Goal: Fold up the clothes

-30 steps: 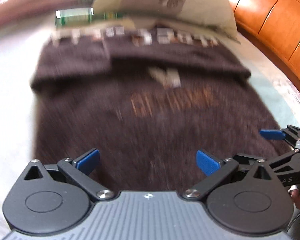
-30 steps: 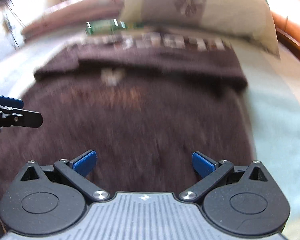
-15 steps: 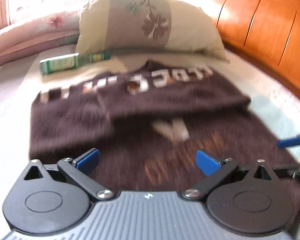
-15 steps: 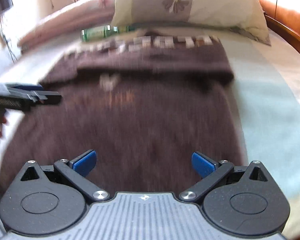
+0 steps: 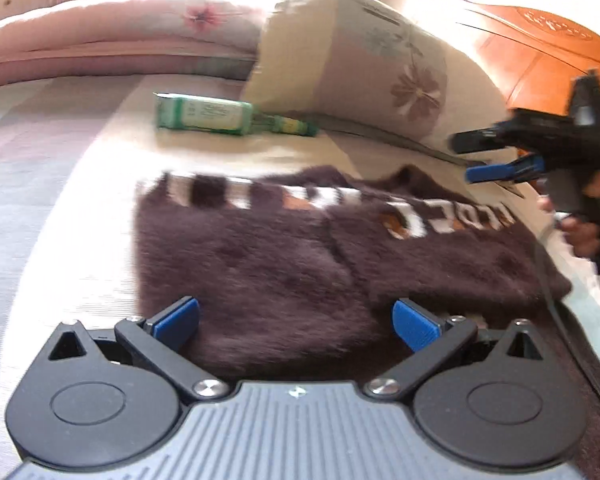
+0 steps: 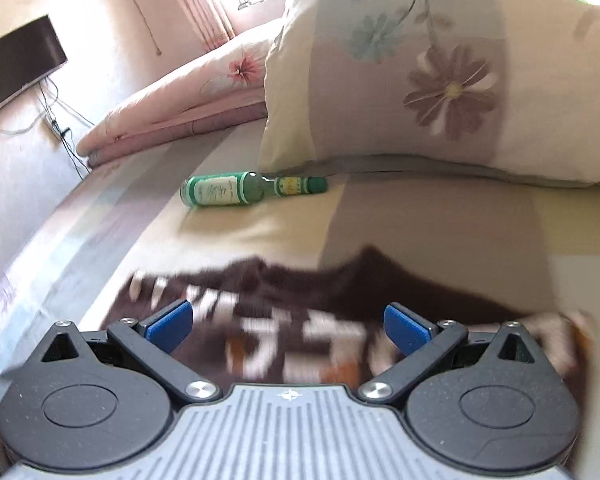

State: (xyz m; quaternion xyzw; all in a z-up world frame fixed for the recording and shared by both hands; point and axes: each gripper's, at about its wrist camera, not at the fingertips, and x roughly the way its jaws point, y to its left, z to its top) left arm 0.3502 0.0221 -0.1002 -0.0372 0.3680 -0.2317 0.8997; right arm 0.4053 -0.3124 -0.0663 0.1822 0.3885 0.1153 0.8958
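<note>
- Both grippers have swung forward since a second ago: the sweater's (image 5: 284,264) far edge, the pillow (image 5: 364,68) and the bottle (image 5: 216,116) now fill the views where the sweater's middle lay before.
- Motion blur smears the white and orange lettering (image 6: 292,344) on the sweater, so it cannot be read; the near part of the garment is cut off behind each gripper body.
- Dark brown and fuzzy, the sweater lies flat on the bed (image 5: 52,208), with a folded layer across its far end carrying the lettering.
- Left gripper (image 5: 296,322) has its blue pads spread wide with nothing between them, just above the brown cloth.
- Right gripper (image 6: 288,326) is likewise spread and empty, over the lettered edge; in the left view it appears at the right (image 5: 496,160), held by a hand (image 5: 584,232) above the sweater's far corner.
- Whether either gripper touches the cloth cannot be told.
</note>
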